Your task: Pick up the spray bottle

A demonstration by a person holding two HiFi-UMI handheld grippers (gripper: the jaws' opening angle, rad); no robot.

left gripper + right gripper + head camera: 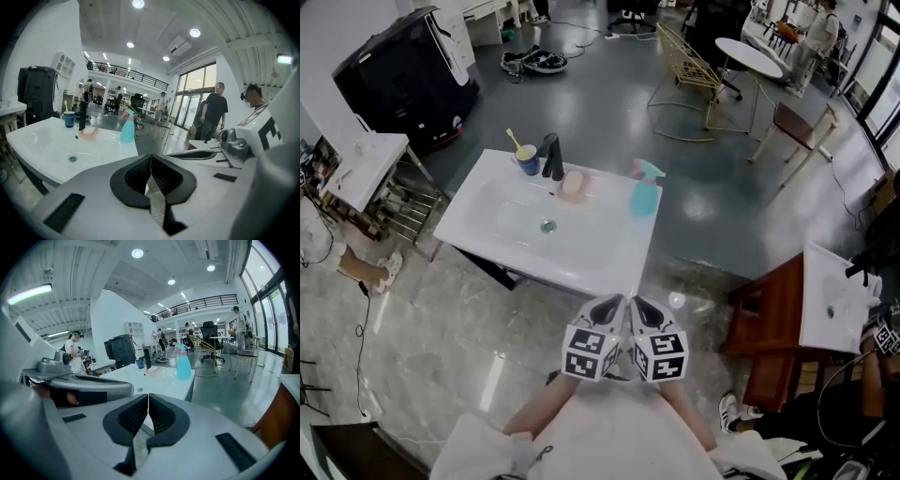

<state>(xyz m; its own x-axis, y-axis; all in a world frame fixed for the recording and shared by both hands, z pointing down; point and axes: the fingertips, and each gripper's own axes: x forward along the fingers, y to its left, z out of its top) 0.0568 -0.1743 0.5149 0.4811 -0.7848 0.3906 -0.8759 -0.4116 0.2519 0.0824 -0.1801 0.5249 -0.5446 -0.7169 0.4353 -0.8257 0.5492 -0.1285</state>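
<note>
floor (609, 103) – glossy grey | round white table (748, 56) | windows (192, 93) – tall | ceiling lights (137, 253) lit

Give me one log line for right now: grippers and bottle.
left gripper: shut, empty | right gripper: shut, empty | spray bottle: upright, far right corner of sink, untouched | stage: not yet grasped

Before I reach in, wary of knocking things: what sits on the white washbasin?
At the washbasin's back: dark blue cup holding a yellow stick, black tap, pink oval dish, turquoise plastic spray bottle. The cup's inside is hidden.
</note>
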